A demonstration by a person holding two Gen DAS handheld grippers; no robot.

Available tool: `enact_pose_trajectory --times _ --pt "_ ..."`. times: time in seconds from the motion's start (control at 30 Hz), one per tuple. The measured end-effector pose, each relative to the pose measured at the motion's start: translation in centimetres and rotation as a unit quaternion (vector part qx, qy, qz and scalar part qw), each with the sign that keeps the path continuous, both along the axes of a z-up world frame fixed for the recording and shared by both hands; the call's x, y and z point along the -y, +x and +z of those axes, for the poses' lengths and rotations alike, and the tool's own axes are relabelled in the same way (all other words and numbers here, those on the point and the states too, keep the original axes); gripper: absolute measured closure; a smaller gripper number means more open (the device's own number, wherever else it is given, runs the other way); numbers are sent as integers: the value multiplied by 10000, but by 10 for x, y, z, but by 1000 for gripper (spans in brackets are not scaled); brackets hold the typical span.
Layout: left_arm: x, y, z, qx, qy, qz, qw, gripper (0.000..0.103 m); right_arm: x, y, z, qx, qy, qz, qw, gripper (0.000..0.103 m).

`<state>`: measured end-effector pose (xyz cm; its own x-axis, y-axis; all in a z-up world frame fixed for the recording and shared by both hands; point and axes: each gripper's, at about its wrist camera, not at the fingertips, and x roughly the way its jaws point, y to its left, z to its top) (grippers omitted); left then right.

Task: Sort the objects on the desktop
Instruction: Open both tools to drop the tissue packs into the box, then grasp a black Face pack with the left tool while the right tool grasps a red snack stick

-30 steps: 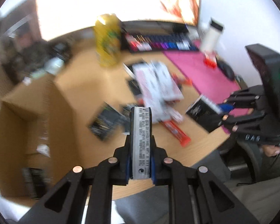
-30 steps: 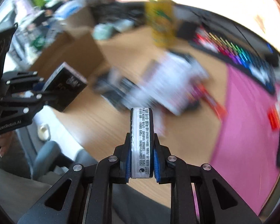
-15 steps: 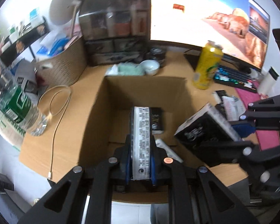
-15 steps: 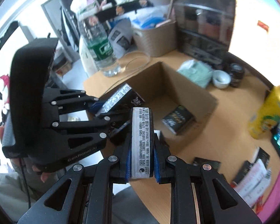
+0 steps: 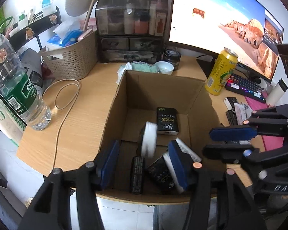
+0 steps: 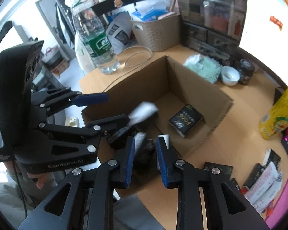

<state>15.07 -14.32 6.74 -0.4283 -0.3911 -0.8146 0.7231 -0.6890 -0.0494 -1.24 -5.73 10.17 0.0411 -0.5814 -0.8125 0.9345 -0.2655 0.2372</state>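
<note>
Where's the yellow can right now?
In the left wrist view, the yellow can stands upright on the desk, right of the cardboard box, in front of the monitor.

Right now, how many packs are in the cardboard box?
4: Face pack at the far side, blurred white pack mid-air, two black packs near the front wall. More may be hidden.

Packets (image 5: 166, 123) inside cardboard box (image 5: 113, 103), can (image 5: 219, 71) right, bottle (image 5: 15, 88) left.

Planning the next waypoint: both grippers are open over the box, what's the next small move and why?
Probably swing the right gripper back toward the loose packs still on the desk. Both grippers, left too, are open and empty, and the dropped packs are falling into the cardboard box.
</note>
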Motion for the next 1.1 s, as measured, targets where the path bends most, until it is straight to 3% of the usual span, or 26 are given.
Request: enact_pose_trajectory --times 0.23,0.4,0.63,0.77,1.1 --pt "-33 -25 24 -202 -102 -459 9987 43 -74 -28 25 -365 -212 -660 9969 77" --pt "-74 -76 22 -130 -79 -1157 9932 43 -136 -62 7 -379 5 -1434 9889 75" --pt "-113 -148 -32 419 361 -1773 9826 43 -198 -91 -75 86 756 -2099 9748 75" --pt "-121 -176 -74 797 699 -1886 9763 43 -212 -88 -113 274 1037 -2131 9711 75" --pt "-129 -210 -110 1246 722 -1983 9695 42 -209 -83 -139 386 1010 -1902 9758 75"
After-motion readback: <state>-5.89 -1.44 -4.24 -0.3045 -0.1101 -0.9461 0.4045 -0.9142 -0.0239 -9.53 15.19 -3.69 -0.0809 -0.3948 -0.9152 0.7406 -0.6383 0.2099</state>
